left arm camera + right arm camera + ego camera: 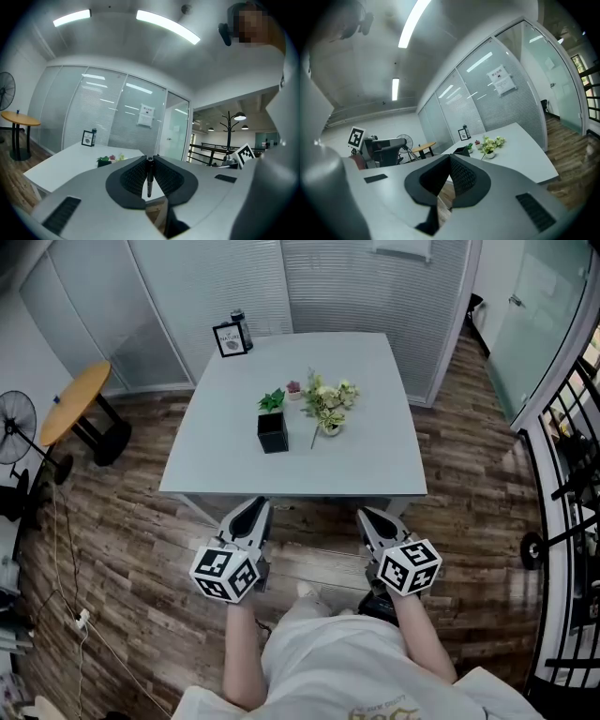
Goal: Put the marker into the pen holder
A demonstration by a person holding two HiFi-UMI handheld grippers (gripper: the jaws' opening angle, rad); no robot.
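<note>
My left gripper [149, 160] is shut on a dark marker [149, 177], which stands upright between the ribbed pads. In the head view the left gripper [247, 514] hangs just short of the white table's near edge [291, 491]; the marker does not show there. The pen holder [273, 432], a black square box, stands on the table ahead of the left gripper and is also visible as the pen holder [104, 162] and the pen holder [461, 151]. My right gripper [450, 157] is shut with nothing in it, and this right gripper [371, 517] is level with the left one.
A small green plant [272, 400] stands behind the pen holder, and a vase of pale flowers [328, 406] to its right. A framed card [230, 338] and a dark bottle [242, 328] stand at the table's far left corner. A round wooden side table [75, 401] and a fan [17, 427] are at left.
</note>
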